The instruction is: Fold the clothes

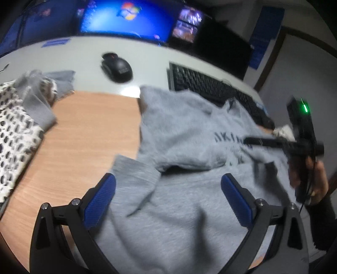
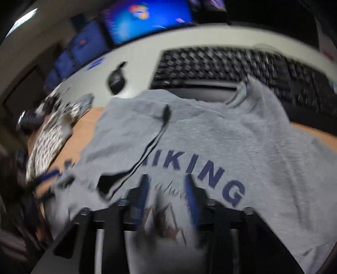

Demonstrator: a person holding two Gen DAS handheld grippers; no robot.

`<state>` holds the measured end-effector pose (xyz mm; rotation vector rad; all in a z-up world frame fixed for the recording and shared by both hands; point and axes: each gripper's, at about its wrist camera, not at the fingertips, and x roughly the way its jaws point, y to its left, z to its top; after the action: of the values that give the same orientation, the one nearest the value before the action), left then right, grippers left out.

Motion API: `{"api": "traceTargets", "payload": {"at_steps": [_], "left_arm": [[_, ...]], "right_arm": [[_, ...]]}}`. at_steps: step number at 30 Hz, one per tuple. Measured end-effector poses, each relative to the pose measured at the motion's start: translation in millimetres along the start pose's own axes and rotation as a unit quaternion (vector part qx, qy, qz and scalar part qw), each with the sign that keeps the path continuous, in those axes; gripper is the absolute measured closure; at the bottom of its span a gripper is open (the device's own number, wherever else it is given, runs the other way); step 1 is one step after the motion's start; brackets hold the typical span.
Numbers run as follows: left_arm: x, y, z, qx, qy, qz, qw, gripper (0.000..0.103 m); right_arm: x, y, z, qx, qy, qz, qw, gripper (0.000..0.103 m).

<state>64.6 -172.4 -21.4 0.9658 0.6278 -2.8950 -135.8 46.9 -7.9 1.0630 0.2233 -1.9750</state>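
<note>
**Crowded desk, garment overlapping keyboard: snag and slip risks**

Wooden desk (image 1: 84,134) carries the work, with a monitor (image 1: 126,19) behind and little spare room. The grey sweatshirt (image 1: 185,130) lies spread across the middle, printed side up, its far edge draped onto the keyboard (image 1: 210,86). A mouse (image 1: 118,69) sits just beyond the bare wood, and a spotted garment (image 1: 14,134) with a grey piece on it occupies the left side.

The left tool (image 1: 168,189) hovers over the near part of the sweatshirt, fingers spread wide, holding nothing. The right tool (image 2: 166,189) has its fingers drawn close together over the printed area; blur prevents confirming whether cloth is pinched between them.

Risks, as judged:
- Dragging the far edge could pull the keyboard or catch its keys.
- A dark cord (image 2: 155,134) lying on the fabric may tangle in a fold.
- A shallow grip could let the cloth slip, spoiling the crease.

Open room lies only on the bare wood left of the sweatshirt; folding toward there looks safest.
</note>
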Motion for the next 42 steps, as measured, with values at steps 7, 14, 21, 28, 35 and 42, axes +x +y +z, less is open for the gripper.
{"api": "traceTargets", "payload": {"at_steps": [7,14,21,28,35,42], "left_arm": [[27,-40,17,0.023,0.087,-0.147,0.9851,0.001],[87,-47,25,0.101,0.148,-0.029,0.9834,0.001],[59,23,35,0.049,0.107,0.097,0.9883,0.002],[36,-4,49,0.077,0.072,0.012,0.9943,0.002],[57,-26,64,0.09,0.079,-0.043,0.9919,0.001],[89,-36,34,0.106,0.113,-0.034,0.9874,0.001]], "right_arm": [[-23,0,-42,-0.082,-0.026,0.009,0.996,0.031],[-19,-38,-52,0.002,-0.03,0.056,0.998,0.025],[-23,-43,-55,0.015,-0.035,0.072,0.997,0.024],[-19,-46,-55,0.026,-0.038,0.088,0.995,0.024],[-16,-1,-30,-0.091,-0.008,-0.003,0.996,0.024],[10,55,53,-0.186,0.0,0.002,0.983,0.024]]}}
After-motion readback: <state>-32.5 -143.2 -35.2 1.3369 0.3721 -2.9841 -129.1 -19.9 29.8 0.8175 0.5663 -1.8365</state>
